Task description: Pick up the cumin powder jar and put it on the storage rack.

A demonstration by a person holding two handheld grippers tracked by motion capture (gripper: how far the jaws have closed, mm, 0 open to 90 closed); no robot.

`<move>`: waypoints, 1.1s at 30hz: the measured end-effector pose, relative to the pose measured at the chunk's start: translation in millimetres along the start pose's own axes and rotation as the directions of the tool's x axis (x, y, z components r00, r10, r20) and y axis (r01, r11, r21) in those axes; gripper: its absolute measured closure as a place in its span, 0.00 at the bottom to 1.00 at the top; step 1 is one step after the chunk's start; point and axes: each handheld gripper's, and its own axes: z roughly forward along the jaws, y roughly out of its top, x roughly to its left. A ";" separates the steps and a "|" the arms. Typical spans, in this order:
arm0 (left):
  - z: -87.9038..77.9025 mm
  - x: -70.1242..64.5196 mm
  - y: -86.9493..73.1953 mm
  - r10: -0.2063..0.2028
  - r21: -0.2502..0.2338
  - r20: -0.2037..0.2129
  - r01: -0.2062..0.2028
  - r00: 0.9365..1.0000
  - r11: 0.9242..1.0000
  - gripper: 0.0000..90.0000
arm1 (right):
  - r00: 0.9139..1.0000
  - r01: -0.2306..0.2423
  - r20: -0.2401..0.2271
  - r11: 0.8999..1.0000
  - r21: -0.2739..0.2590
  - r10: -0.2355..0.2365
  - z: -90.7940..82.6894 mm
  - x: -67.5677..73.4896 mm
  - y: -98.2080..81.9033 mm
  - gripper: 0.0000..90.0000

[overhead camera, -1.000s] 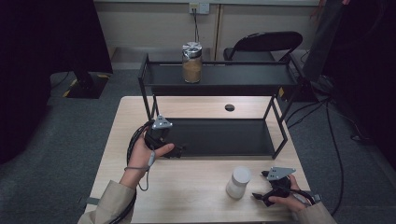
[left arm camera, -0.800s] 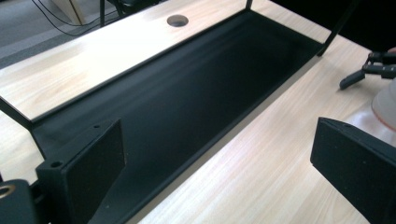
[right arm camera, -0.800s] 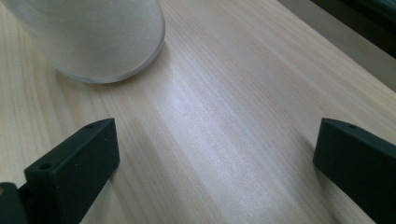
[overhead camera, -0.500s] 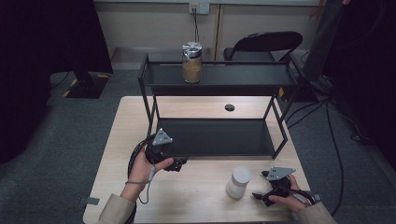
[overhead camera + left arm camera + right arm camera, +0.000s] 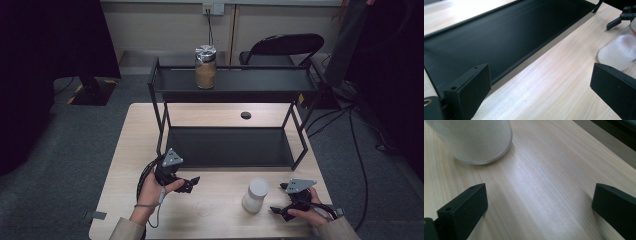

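White jar [image 5: 255, 195] between splayed grippers

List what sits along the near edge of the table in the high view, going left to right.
Left tool, with its jaws open → white jar, standing upright on the table → right tool, with its jaws open just right of the jar.

The high view looks forward and down on the whole bench [image 5: 210, 120], while both gripper views skim it closely, sharing the white jar [image 5: 255, 194] [image 5: 619, 53] [image 5: 474, 140].
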 end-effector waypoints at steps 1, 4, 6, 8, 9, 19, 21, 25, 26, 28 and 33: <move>1.3 -0.1 -2.6 -0.001 0.001 0.002 0.001 1.000 1.000 0.03 | 1.000 0.000 0.000 1.000 0.000 0.000 0.0 0.0 0.0 0.00; 4.5 -1.4 -9.5 0.005 0.006 -0.001 -0.005 1.000 1.000 0.03 | 1.000 0.000 0.000 1.000 0.000 0.000 0.0 0.0 0.0 0.00; 6.5 -1.9 -14.7 0.004 0.010 -0.003 -0.004 1.000 1.000 0.03 | 1.000 0.000 0.000 1.000 0.000 0.000 0.0 0.0 0.0 0.00; 8.8 -1.8 -21.0 -0.003 0.012 -0.001 0.003 1.000 1.000 0.03 | 1.000 0.000 0.000 1.000 0.000 0.000 0.0 0.0 0.0 0.00; 9.4 -2.0 -23.4 -0.005 0.013 -0.002 0.005 1.000 1.000 0.03 | 1.000 0.000 0.000 1.000 0.000 0.000 0.0 0.0 0.0 0.00; 19.0 -6.3 -46.9 0.011 0.033 -0.011 -0.011 1.000 0.999 0.03 | 1.000 0.000 0.000 1.000 0.000 0.000 0.0 0.0 0.1 0.00; 22.3 -7.5 -54.0 0.011 0.040 -0.010 -0.011 1.000 0.999 0.03 | 1.000 0.000 0.000 1.000 0.000 0.000 0.0 0.0 0.1 0.00; 27.6 -11.2 -65.5 0.025 0.059 -0.017 -0.024 1.000 0.998 0.03 | 1.000 0.000 0.000 1.000 0.000 0.000 0.0 0.0 0.1 0.00; 28.7 -12.2 -67.7 0.029 0.067 -0.018 -0.028 0.999 0.997 0.03 | 1.000 0.000 0.000 1.000 0.000 0.000 0.0 0.1 0.1 0.00; 30.3 -14.0 -69.6 0.043 0.078 -0.022 -0.041 0.999 0.996 0.03 | 1.000 -0.001 0.001 1.000 0.000 0.001 0.1 0.1 0.1 0.00; 33.0 -17.5 -73.1 0.058 0.092 -0.028 -0.055 0.998 0.994 0.03 | 1.000 -0.001 0.002 1.000 0.000 0.001 0.1 0.3 0.2 0.00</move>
